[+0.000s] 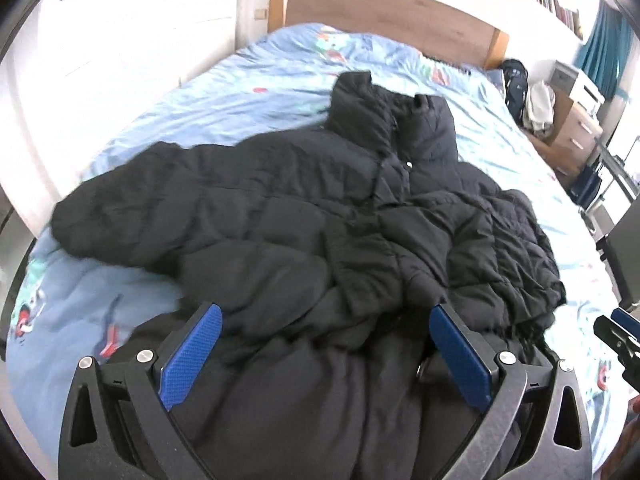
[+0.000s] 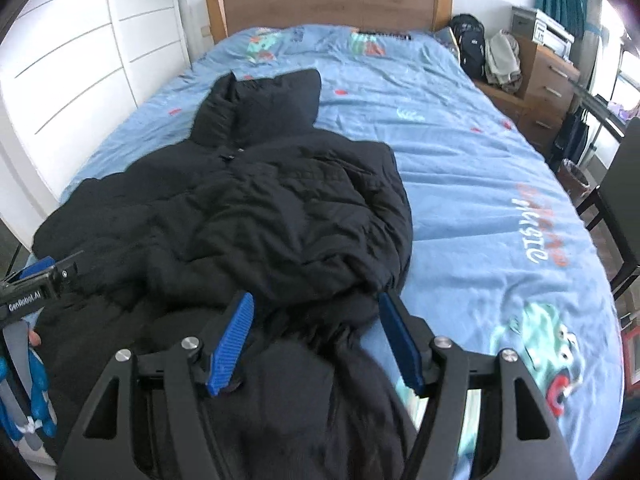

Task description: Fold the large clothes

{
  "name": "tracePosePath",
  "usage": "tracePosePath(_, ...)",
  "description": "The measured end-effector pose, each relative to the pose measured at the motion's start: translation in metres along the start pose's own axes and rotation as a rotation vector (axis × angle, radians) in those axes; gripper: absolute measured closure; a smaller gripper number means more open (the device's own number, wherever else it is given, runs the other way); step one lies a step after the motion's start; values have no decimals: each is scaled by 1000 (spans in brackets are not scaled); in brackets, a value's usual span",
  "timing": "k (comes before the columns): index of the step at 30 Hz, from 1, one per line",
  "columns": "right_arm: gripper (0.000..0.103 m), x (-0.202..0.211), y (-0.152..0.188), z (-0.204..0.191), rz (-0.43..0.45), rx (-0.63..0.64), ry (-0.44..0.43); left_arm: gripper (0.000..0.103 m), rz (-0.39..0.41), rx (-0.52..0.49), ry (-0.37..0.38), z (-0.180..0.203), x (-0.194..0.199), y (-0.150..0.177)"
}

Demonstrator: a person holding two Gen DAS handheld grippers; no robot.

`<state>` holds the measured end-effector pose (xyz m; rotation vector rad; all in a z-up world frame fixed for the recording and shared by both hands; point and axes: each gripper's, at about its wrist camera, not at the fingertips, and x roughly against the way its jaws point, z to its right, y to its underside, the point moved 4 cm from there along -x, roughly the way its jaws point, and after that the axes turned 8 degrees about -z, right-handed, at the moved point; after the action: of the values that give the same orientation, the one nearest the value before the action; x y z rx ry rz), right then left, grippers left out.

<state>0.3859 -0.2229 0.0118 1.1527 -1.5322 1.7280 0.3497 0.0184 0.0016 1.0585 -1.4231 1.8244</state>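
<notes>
A large black puffer coat (image 1: 320,216) lies on the bed, collar toward the headboard, its right sleeve folded over the body and its left sleeve stretched out to the left. It also shows in the right wrist view (image 2: 256,208). My left gripper (image 1: 326,316) is open, its blue pads spread wide over the coat's lower part. My right gripper (image 2: 316,308) is open over the coat's bottom right hem. The left gripper (image 2: 36,284) shows at the left edge of the right wrist view; the right gripper (image 1: 618,332) shows at the right edge of the left wrist view.
The bed has a light blue printed cover (image 2: 480,184) and a wooden headboard (image 2: 328,0). White wardrobe doors (image 2: 72,60) line the left. A black backpack (image 2: 470,44), a wooden drawer unit (image 2: 548,88) and a dark chair (image 2: 620,200) stand to the right.
</notes>
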Motion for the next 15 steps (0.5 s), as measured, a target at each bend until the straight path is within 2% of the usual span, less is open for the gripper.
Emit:
tracePosePath(9,39,82,47,-34,72,-7,-17,1,58,17,12,-61,81,43)
tracePosePath(15,39,131,66,-52,140,2,-17,1,174,51,11,-107,144,55)
